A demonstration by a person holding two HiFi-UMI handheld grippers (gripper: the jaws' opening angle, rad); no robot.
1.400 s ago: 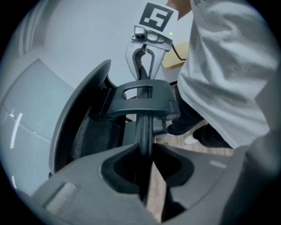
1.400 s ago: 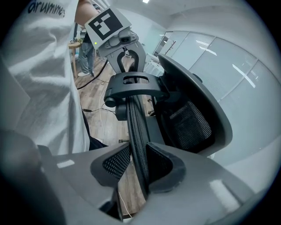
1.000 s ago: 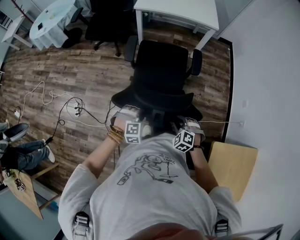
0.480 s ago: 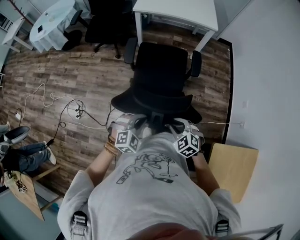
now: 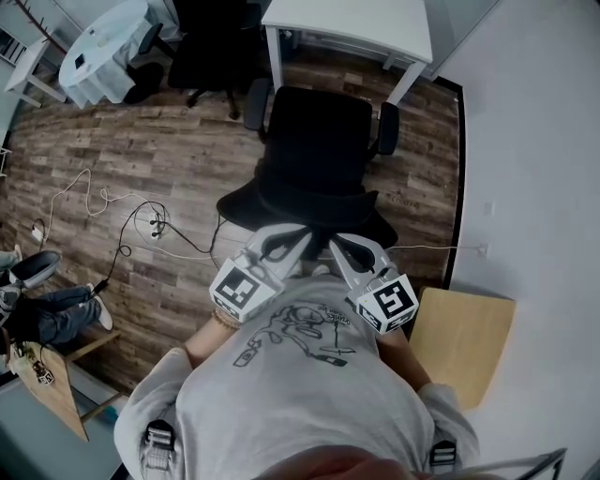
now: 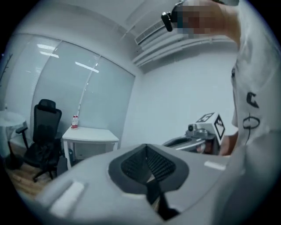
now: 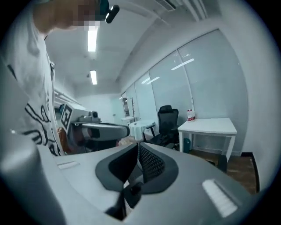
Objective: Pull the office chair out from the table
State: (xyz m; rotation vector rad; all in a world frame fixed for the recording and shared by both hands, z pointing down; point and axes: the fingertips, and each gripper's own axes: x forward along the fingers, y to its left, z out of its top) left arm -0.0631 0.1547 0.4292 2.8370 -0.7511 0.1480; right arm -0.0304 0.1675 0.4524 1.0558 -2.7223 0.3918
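Black office chair (image 5: pixel 317 155) stands just out from the white table (image 5: pixel 352 23) — bulky, probably free-rolling; take its stiff backrest top. Left gripper (image 5: pixel 298 234) closed, empty; right gripper (image 5: pixel 336 242) has just been closing, nothing between its jaws.

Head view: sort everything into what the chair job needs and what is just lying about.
Job: office chair; white table.

Lying about: floor cables; second black chair; round cloth-covered table; wooden furniture by the wall.
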